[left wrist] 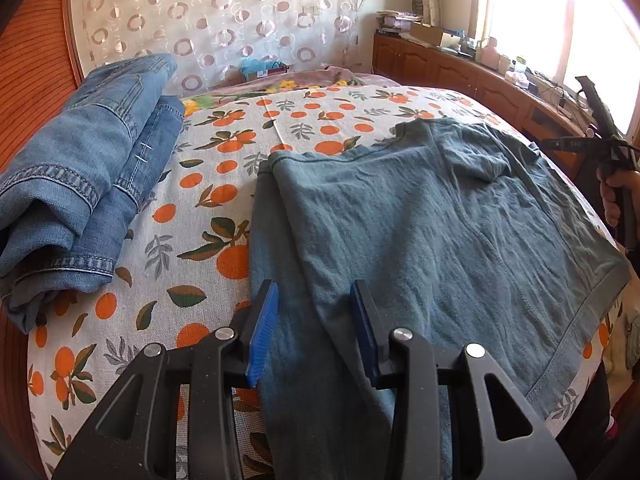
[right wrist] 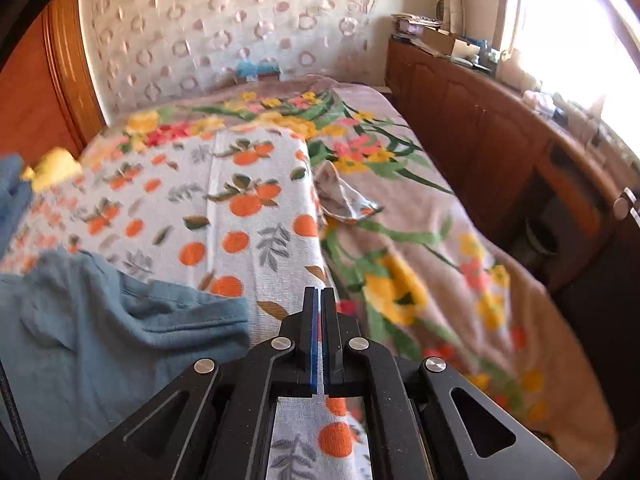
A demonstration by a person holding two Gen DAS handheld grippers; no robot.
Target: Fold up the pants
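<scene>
Teal-grey pants (left wrist: 420,216) lie spread flat on the orange-print sheet (left wrist: 188,240) of the bed. My left gripper (left wrist: 316,300) is open, its blue pads on either side of a fold of the pants near the front edge. In the left wrist view the right gripper (left wrist: 596,108) is held by a hand at the far right, above the bed edge. In the right wrist view my right gripper (right wrist: 319,300) is shut and empty over the sheet (right wrist: 256,216), with the pants (right wrist: 100,340) to its left.
Folded blue jeans (left wrist: 88,176) are stacked at the left of the bed. A floral blanket (right wrist: 400,240) covers the right side. A wooden cabinet (right wrist: 500,140) with clutter runs along the window. A patterned curtain (left wrist: 224,20) hangs behind.
</scene>
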